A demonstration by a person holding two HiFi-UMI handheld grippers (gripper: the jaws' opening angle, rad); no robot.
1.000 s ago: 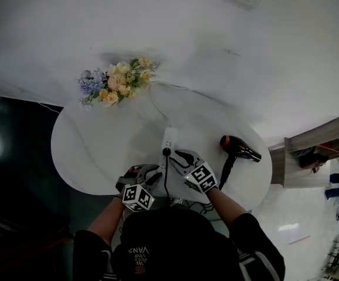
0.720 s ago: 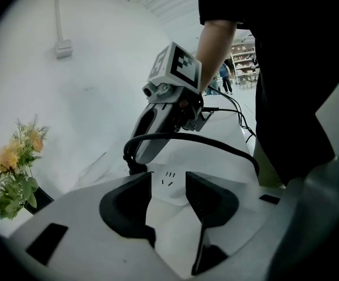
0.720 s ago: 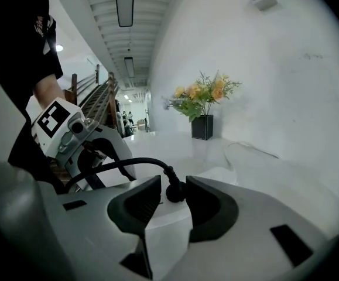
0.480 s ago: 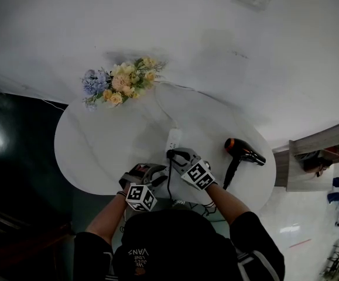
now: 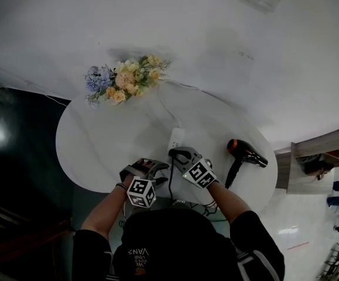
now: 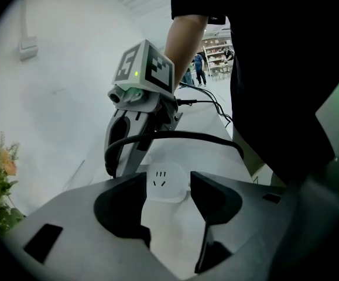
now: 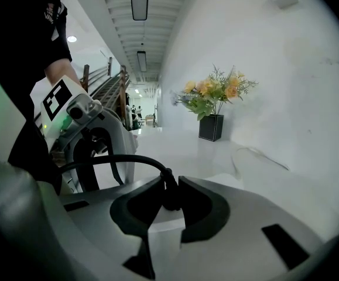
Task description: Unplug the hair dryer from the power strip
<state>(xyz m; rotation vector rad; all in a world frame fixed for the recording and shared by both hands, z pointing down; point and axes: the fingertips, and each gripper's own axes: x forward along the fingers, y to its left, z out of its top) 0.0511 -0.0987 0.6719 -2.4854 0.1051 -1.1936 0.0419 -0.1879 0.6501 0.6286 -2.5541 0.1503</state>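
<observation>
A white power strip (image 5: pixel 177 137) lies mid-table. Its near end (image 6: pixel 160 187), with an empty socket, sits between the jaws of my left gripper (image 6: pixel 168 180); they are opening and do not press on it. My right gripper (image 7: pixel 170 183) is shut on the black plug (image 7: pixel 170 198) just over the strip; whether the pins are still in I cannot tell. The black cord (image 6: pixel 181 136) arcs away from the plug. The black and orange hair dryer (image 5: pixel 243 151) lies to the right. In the head view the left gripper (image 5: pixel 153 167) and the right gripper (image 5: pixel 175 154) are side by side at the strip's near end.
A bouquet in a dark vase (image 5: pixel 122 79) stands at the round white table's (image 5: pixel 99 139) far left edge. The strip's white lead (image 5: pixel 163 101) runs toward the wall. More cables (image 5: pixel 207 205) hang off the near edge by the person's body.
The left gripper's jaws have spread wider and it has rolled a little beside the strip. The right gripper stays closed on the plug, shifted only slightly.
</observation>
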